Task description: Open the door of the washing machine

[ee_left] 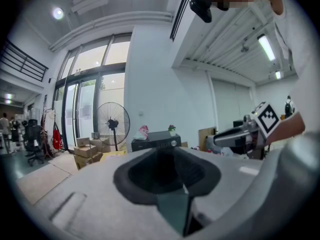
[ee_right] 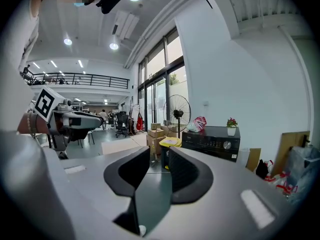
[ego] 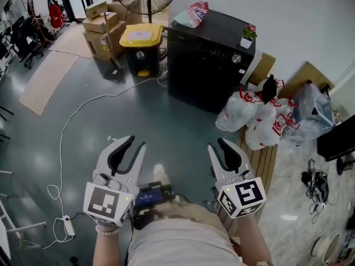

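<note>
Grey floor [ego: 83, 126], washing machine [ego: 208, 65] well beyond left gripper [ego: 134, 143], right gripper [ego: 218, 144]

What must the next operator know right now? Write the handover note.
Left gripper: open, nothing between the jaws, held in front of the person above the floor.
Right gripper: open, also empty, level with the other.
Washing machine: black, ahead against the wall, some way beyond both grippers. Its door looks shut from here.
Done: nothing yet.
Left: walk up, take hold of the door, pull it open.
</note>
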The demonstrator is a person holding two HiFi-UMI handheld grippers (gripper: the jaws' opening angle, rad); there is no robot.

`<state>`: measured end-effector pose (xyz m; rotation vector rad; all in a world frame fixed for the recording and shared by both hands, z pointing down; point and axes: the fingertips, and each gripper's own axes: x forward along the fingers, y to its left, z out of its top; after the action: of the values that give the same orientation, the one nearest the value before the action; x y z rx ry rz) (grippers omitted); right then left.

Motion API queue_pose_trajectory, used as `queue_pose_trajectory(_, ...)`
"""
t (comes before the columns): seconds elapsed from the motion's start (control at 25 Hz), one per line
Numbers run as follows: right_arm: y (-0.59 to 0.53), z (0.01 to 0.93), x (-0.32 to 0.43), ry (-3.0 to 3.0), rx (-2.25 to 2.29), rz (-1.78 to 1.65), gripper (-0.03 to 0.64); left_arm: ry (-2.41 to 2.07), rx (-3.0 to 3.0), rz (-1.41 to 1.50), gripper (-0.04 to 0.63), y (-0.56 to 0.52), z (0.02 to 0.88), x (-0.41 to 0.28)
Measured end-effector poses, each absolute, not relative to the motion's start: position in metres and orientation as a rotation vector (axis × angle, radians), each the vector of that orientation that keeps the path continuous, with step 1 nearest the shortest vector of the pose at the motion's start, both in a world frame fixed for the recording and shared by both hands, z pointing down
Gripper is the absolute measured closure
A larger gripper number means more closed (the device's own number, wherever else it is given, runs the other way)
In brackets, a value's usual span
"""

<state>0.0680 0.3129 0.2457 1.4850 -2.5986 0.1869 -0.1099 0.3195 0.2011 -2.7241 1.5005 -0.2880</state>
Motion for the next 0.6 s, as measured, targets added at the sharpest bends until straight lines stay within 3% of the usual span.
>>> queue_pose_trajectory(0.6,0.277,0.252,0.086,-2.562,1.608,0.248,0.514,1.426,-2.739,-0.302,0.491,0.280,0.207,-0.109)
